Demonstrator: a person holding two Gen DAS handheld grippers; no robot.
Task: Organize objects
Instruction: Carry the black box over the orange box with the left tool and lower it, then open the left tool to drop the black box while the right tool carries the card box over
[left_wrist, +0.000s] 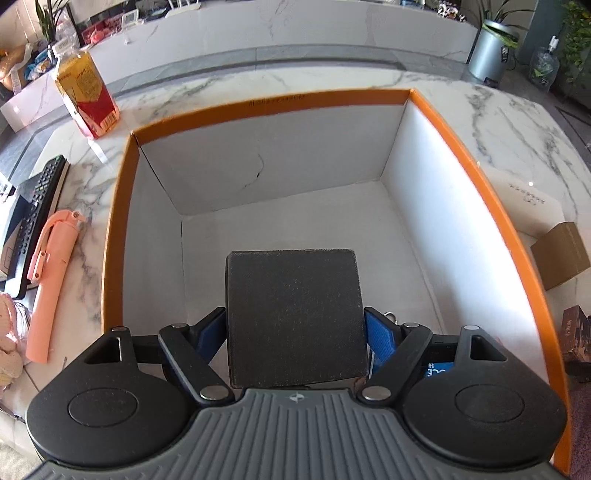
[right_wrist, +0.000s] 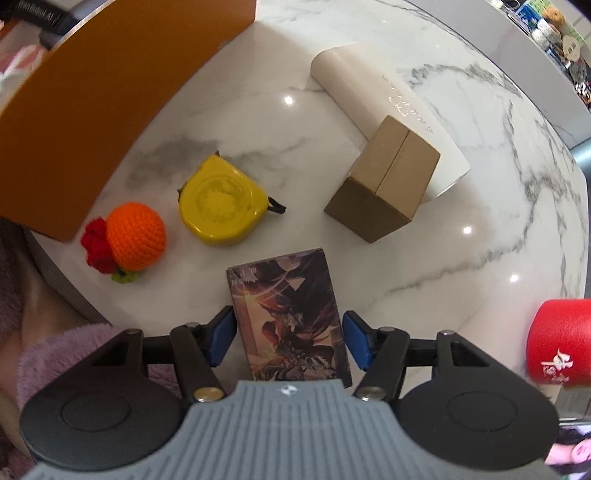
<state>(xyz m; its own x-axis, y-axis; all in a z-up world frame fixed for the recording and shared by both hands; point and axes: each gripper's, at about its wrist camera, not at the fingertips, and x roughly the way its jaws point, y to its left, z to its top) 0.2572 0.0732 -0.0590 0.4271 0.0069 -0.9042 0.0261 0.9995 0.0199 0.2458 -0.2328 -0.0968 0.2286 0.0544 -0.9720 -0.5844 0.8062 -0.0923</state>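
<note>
While the left wrist view is looking down into the orange box (left_wrist: 480, 173), the left gripper (left_wrist: 295, 328) is holding a dark grey block (left_wrist: 293, 317) above the box's white floor, its blue fingers (left_wrist: 382, 338) pressing on both sides of the block. Only this view is showing the box's inside, along with a pink folding tool (left_wrist: 51, 284), a black remote (left_wrist: 40, 206) and a bottle of amber liquid (left_wrist: 86, 96) lying or standing on the marble desk (left_wrist: 517, 129) to the box's left.

Only the right wrist view is showing the box's outer orange wall (right_wrist: 110, 92) and the things beside it: a crocheted orange (right_wrist: 135, 236), a yellow tape measure (right_wrist: 221, 201), a brown carton (right_wrist: 384, 184) and a white card (right_wrist: 373, 88) under the carton's far end. The right gripper (right_wrist: 288, 339) is straddling a printed card box (right_wrist: 291, 321) on the desk; its fingers (right_wrist: 221, 338) are standing apart, the left one just beside the box and the right one clear of it.
</note>
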